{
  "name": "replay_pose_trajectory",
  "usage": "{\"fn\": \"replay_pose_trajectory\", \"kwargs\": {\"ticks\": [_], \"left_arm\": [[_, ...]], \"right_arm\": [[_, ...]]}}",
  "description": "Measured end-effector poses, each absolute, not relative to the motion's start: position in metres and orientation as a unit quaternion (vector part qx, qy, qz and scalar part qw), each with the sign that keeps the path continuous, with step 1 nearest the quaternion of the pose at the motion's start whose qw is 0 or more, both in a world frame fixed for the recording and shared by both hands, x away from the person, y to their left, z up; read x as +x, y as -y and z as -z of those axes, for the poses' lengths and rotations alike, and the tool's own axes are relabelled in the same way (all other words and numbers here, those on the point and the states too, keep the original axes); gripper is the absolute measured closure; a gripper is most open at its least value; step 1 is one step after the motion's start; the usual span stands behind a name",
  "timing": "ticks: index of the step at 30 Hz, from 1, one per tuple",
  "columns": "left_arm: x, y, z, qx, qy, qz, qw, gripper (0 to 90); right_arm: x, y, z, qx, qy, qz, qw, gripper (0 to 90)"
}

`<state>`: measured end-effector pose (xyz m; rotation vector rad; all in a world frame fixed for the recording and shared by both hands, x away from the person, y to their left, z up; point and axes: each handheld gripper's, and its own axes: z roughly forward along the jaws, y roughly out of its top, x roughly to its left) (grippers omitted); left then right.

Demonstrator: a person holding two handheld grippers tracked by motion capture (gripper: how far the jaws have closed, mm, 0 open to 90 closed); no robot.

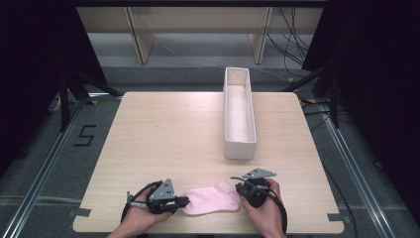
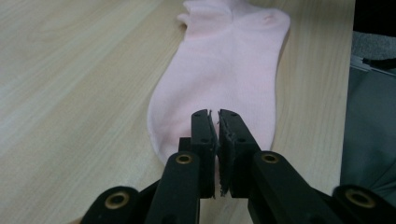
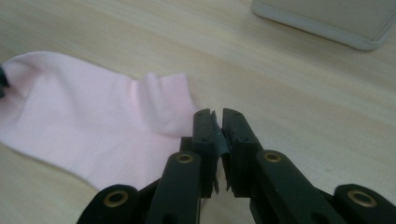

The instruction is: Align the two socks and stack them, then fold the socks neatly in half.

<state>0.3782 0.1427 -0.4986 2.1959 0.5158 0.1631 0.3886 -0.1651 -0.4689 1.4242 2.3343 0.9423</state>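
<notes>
Your left gripper [image 1: 179, 202] rests at the toe end of a pink ankle sock [image 1: 212, 199] lying flat by the near edge of the table [image 1: 163, 134], its fingers [image 2: 204, 140] closed together over the toe with no cloth visibly pinched. Your right gripper [image 1: 244, 189] sits at the sock's cuff end, fingers [image 3: 205, 140] all but closed, just beside the fabric. Beyond, toward the far right corner, stands a long white tray [image 1: 239, 148].
</notes>
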Motion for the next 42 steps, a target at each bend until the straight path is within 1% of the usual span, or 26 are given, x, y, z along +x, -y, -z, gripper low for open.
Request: {"fn": "replay_pose_trajectory", "kwargs": {"ticks": [2, 3, 4, 6, 16, 19, 20, 22, 23, 25, 28, 29, 30, 33, 34, 35, 37, 38, 39, 40, 41, 42], "left_arm": [[0.378, -0.141, 0.504, 0.878, -0.209, -0.064, 0.426, 84.5], [0.379, -0.141, 0.506, 0.881, -0.206, -0.062, 0.422, 84.6], [0.378, -0.141, 0.508, 0.878, -0.208, -0.061, 0.426, 84.9], [0.379, -0.141, 0.508, 0.879, -0.206, -0.065, 0.425, 85.7], [0.385, -0.139, 0.507, 0.879, -0.207, -0.068, 0.424, 85.5], [0.384, -0.14, 0.505, 0.876, -0.203, -0.075, 0.431, 78.4], [0.382, -0.142, 0.5, 0.861, -0.21, -0.077, 0.456, 76.1], [0.381, -0.145, 0.495, 0.851, -0.226, -0.085, 0.467, 69.8], [0.381, -0.146, 0.493, 0.844, -0.233, -0.09, 0.476, 66.5], [0.381, -0.148, 0.49, 0.837, -0.245, -0.094, 0.481, 62.6], [0.384, -0.156, 0.487, 0.818, -0.287, -0.104, 0.487, 54.4], [0.384, -0.156, 0.487, 0.818, -0.287, -0.104, 0.487, 53.3], [0.386, -0.16, 0.488, 0.814, -0.305, -0.106, 0.482, 52.4], [0.387, -0.162, 0.491, 0.809, -0.314, -0.101, 0.487, 49.9], [0.387, -0.164, 0.492, 0.807, -0.321, -0.1, 0.485, 49.0], [0.387, -0.164, 0.492, 0.807, -0.321, -0.1, 0.485, 48.4], [0.386, -0.166, 0.493, 0.799, -0.342, -0.09, 0.487, 48.8], [0.385, -0.168, 0.494, 0.798, -0.35, -0.087, 0.483, 49.1], [0.385, -0.168, 0.494, 0.798, -0.35, -0.087, 0.483, 49.8], [0.383, -0.169, 0.497, 0.791, -0.368, -0.079, 0.482, 51.0], [0.383, -0.169, 0.497, 0.791, -0.368, -0.079, 0.482, 51.9], [0.38, -0.17, 0.502, 0.786, -0.38, -0.065, 0.484, 52.6]], "right_arm": [[0.393, 0.163, 0.473, 0.487, -0.805, -0.319, 0.114, 86.3], [0.396, 0.164, 0.476, 0.477, -0.81, -0.319, 0.119, 87.6], [0.395, 0.162, 0.478, 0.484, -0.81, -0.313, 0.108, 88.4], [0.396, 0.162, 0.481, 0.482, -0.813, -0.308, 0.11, 89.9], [0.39, 0.168, 0.486, 0.488, -0.816, -0.291, 0.109, 90.0], [0.389, 0.168, 0.486, 0.491, -0.81, -0.301, 0.109, 90.0], [0.39, 0.17, 0.483, 0.486, -0.807, -0.318, 0.106, 89.1], [0.39, 0.173, 0.478, 0.494, -0.8, -0.321, 0.117, 87.6], [0.39, 0.173, 0.476, 0.499, -0.795, -0.327, 0.11, 86.9], [0.39, 0.174, 0.474, 0.506, -0.791, -0.325, 0.112, 86.2], [0.394, 0.179, 0.476, 0.501, -0.79, -0.334, 0.116, 83.5], [0.394, 0.179, 0.476, 0.501, -0.79, -0.334, 0.116, 83.5], [0.392, 0.18, 0.475, 0.507, -0.789, -0.325, 0.118, 82.5], [0.391, 0.18, 0.476, 0.512, -0.785, -0.333, 0.11, 81.8], [0.391, 0.18, 0.475, 0.504, -0.787, -0.334, 0.121, 81.0], [0.391, 0.18, 0.475, 0.511, -0.782, -0.338, 0.112, 80.6], [0.39, 0.178, 0.474, 0.523, -0.774, -0.341, 0.107, 79.6], [0.392, 0.18, 0.474, 0.51, -0.781, -0.342, 0.111, 79.4], [0.392, 0.18, 0.474, 0.51, -0.781, -0.342, 0.111, 79.4], [0.394, 0.179, 0.474, 0.506, -0.782, -0.346, 0.115, 78.9], [0.394, 0.179, 0.474, 0.506, -0.782, -0.346, 0.115, 78.9], [0.393, 0.177, 0.474, 0.517, -0.777, -0.344, 0.1, 78.7]]}}
